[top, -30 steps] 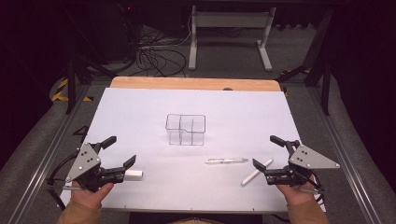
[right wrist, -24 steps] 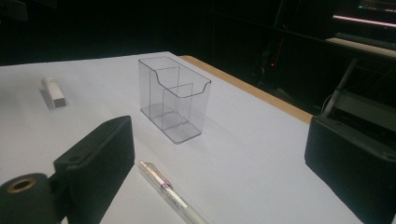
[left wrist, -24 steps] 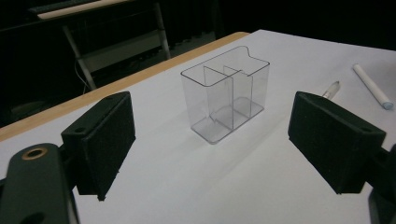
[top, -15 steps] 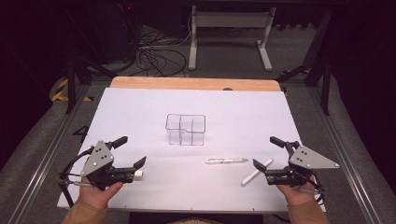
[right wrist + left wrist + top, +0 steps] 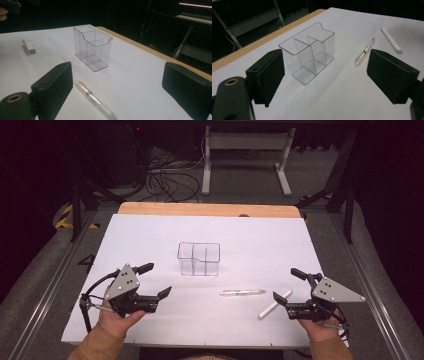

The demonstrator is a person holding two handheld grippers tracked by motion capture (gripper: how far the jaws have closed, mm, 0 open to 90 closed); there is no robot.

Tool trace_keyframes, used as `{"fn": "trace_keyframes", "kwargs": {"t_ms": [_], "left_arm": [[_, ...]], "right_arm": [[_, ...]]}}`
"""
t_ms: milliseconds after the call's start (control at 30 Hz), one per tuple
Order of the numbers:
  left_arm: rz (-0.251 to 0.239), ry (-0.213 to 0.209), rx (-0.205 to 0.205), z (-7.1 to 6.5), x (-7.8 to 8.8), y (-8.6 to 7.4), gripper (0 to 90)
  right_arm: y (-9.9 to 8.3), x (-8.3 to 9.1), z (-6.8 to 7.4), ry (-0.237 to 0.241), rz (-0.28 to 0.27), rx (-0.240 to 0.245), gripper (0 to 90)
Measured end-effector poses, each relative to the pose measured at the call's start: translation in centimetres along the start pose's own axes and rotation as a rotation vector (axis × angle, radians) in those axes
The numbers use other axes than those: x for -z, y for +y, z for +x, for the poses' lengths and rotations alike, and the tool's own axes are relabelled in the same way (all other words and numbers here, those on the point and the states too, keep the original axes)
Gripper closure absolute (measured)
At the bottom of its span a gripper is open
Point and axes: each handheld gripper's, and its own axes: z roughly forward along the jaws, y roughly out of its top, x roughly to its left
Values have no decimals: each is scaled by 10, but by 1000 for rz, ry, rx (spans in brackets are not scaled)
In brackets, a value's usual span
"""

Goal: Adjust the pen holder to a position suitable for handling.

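A clear plastic organizer (image 5: pixel 198 258) with inner dividers stands empty and upright at the middle of the white table top. In front of it to the right lie a clear pen (image 5: pixel 242 292) and a white marker (image 5: pixel 274 304). My left gripper (image 5: pixel 156 280) hovers at the front left, jaws open and empty, aimed at the organizer (image 5: pixel 308 57); the pen (image 5: pixel 364 52) and marker (image 5: pixel 390 40) lie beyond. My right gripper (image 5: pixel 286 285) rests open at the front right, beside the marker. Its own view has the pen (image 5: pixel 96 101) between its jaws, the organizer (image 5: pixel 92 47) farther off, and a small white block (image 5: pixel 29 46).
The white sheet (image 5: pixel 260 245) covers the table, with a strip of bare wood (image 5: pixel 210 209) along the far edge. Metal rails (image 5: pixel 50 285) run along both sides. Cables (image 5: pixel 165 180) and a stand's legs (image 5: pixel 245 150) lie on the dark floor beyond.
My left gripper has moved to the right toward the table's middle, still open, and now covers the small white block in the high view. The right gripper has kept still.
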Motion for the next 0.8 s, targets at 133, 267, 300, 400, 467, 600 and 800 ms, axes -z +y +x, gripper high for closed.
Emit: {"fn": "trace_keyframes", "kwargs": {"t_ms": [133,267,300,400,467,600,800], "left_arm": [[3,-22,-13,-3,-6,5,164],[1,-43,-21,-5,-12,11,164],[3,-47,-22,-5,-14,12,164],[5,-59,-25,-7,-18,16,165],[9,-65,-32,-8,-21,18,165],[10,-78,-39,-11,-25,22,165],[10,-90,-41,-15,-29,25,164]], "right_arm": [[-1,1,1,-2,4,-1,102],[-3,4,1,-5,7,-12,102],[-3,4,1,-5,7,-12,102],[-4,5,1,-11,9,-16,102],[-5,6,2,-12,7,-16,102],[-5,8,2,-17,7,-15,102],[-4,7,3,-11,11,-9,102]]}}
